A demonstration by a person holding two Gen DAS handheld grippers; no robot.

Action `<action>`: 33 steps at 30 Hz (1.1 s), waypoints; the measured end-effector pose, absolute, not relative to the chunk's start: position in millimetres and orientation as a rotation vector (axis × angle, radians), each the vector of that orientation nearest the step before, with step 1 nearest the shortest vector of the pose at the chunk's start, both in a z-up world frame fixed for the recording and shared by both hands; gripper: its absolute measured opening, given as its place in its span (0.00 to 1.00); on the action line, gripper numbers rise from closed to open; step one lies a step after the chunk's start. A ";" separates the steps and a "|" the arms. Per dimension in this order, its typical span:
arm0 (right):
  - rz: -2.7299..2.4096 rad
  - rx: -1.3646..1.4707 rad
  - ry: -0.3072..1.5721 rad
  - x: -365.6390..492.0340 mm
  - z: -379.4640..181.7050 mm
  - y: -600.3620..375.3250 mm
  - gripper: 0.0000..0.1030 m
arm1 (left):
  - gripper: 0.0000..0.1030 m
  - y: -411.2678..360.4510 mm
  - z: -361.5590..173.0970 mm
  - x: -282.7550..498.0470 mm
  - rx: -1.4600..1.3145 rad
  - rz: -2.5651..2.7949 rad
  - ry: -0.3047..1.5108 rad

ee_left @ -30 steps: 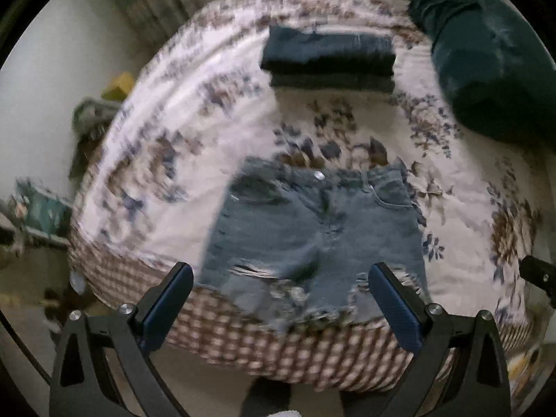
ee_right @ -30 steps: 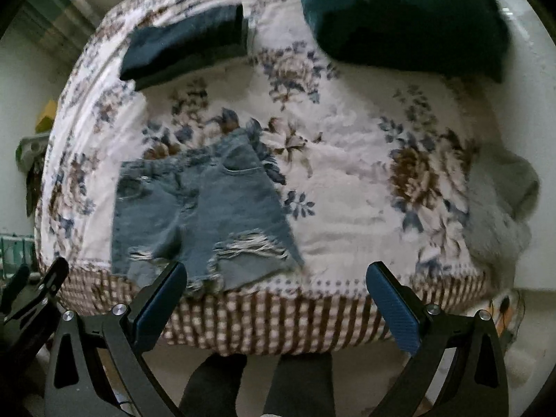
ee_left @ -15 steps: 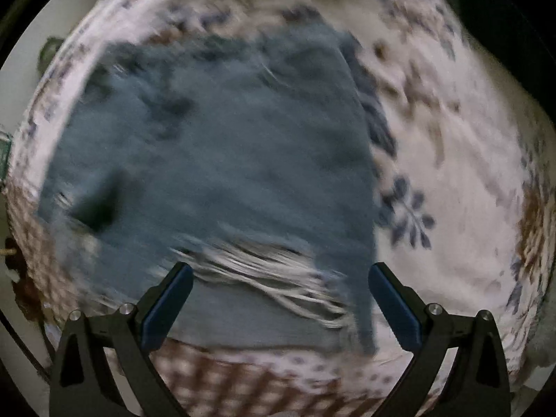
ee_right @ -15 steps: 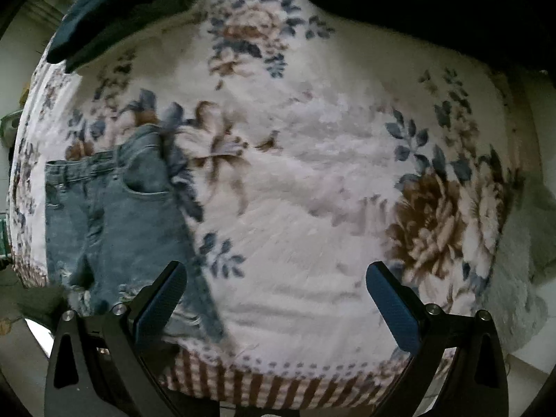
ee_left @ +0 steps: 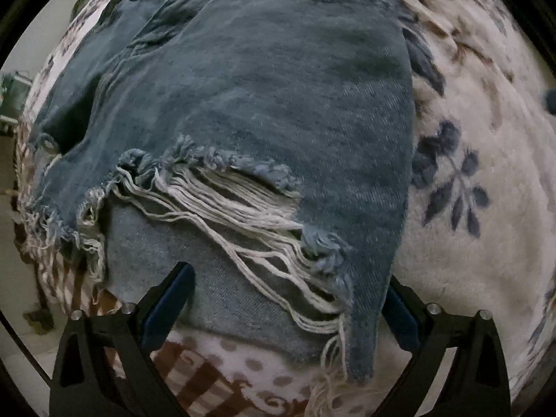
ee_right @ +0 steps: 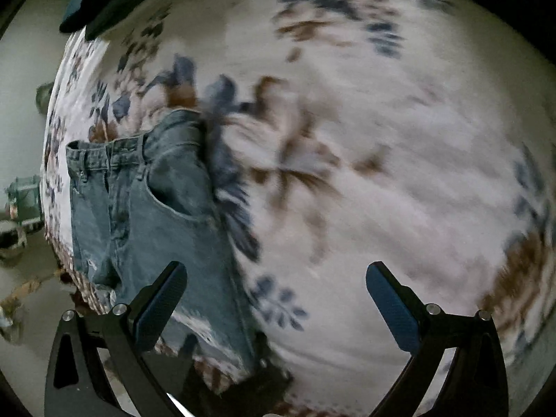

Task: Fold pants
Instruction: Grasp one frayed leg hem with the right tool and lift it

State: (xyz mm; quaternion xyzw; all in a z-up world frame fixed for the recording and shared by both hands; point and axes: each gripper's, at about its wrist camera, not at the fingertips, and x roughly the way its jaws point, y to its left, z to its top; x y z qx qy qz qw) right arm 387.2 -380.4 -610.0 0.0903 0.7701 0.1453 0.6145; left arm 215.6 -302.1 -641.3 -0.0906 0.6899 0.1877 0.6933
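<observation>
Left hand-held gripper [ee_left: 288, 307], jaws spread wide and grasping nothing, sits low over the near hem of a pair of denim shorts [ee_left: 264, 97] lying flat on a bed [ee_left: 479, 278] w/ a floral blanket. Its two blue-padded fingers straddle the right leg opening: one pad rests over the lighter inner denim, the other is just beside the shorts' outer side seam. A big frayed rip [ee_left: 222, 201] w/ loose white threads runs across the leg between them.

Right hand-held gripper [ee_right: 276, 300] is likewise released and empty, hovering over bare blanket beside the shorts' outer edge; its left finger overlaps the denim in view. That view is motion-blurred, so whether it touches the fabric can't be told. Waistband [ee_right: 104, 151] lies at the far end, hems near the bed edge.

Likely step: picking up one side to fold the shorts in half lengthwise. To do it well, approx: pinch solid denim at the hem corner and side seam, not the loose threads, which would snag or slip. Take both fabric layers, grip hem and waistband ends together, lift evenly, and lay seam onto seam
</observation>
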 end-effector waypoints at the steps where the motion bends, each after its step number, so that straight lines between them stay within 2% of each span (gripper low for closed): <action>1: 0.352 0.208 1.784 391.8 -615.2 -371.9 1.00 | 0.93 -295.4 -641.9 214.2 -0.213 0.415 1.534; 3: 0.379 0.210 1.798 400.8 -625.6 -354.4 1.00 | 0.81 -287.6 -635.8 214.4 -0.224 0.383 1.507; 5: 0.398 0.199 1.815 409.3 -637.3 -334.8 1.00 | 0.55 -284.9 -630.6 215.1 -0.218 0.360 1.476; 6: 0.399 0.191 1.821 413.4 -643.4 -328.2 1.00 | 0.49 -284.7 -627.6 216.1 -0.216 0.350 1.467; 8: 0.393 0.192 1.833 420.0 -654.2 -316.1 0.97 | 0.25 -285.5 -624.1 218.7 -0.212 0.334 1.449; 10: 0.381 0.195 1.844 424.4 -662.7 -305.6 0.82 | 0.16 -285.7 -621.3 220.6 -0.209 0.323 1.435; 11: 0.367 0.173 1.849 426.0 -665.8 -303.6 0.67 | 0.13 -280.1 -617.4 225.6 -0.211 0.319 1.432; 12: 0.362 0.160 1.842 426.2 -665.8 -299.9 0.54 | 0.12 -278.2 -614.7 226.2 -0.213 0.314 1.429; 13: 0.363 0.160 1.831 425.7 -663.8 -297.4 0.48 | 0.10 -280.7 -615.6 225.9 -0.215 0.313 1.426; 15: 0.363 0.146 1.809 424.2 -656.4 -289.7 0.20 | 0.06 -277.0 -608.1 222.6 -0.226 0.303 1.418; 17: 0.360 0.119 1.789 421.7 -647.7 -277.2 0.11 | 0.04 -273.6 -600.7 220.2 -0.236 0.294 1.415; 29: 0.384 0.053 1.673 404.6 -551.4 -221.9 0.10 | 0.03 -215.7 -509.7 199.8 -0.268 0.285 1.285; 33: 0.397 0.050 1.648 403.4 -511.9 -200.6 0.10 | 0.03 -164.5 -473.5 176.5 -0.303 0.297 1.241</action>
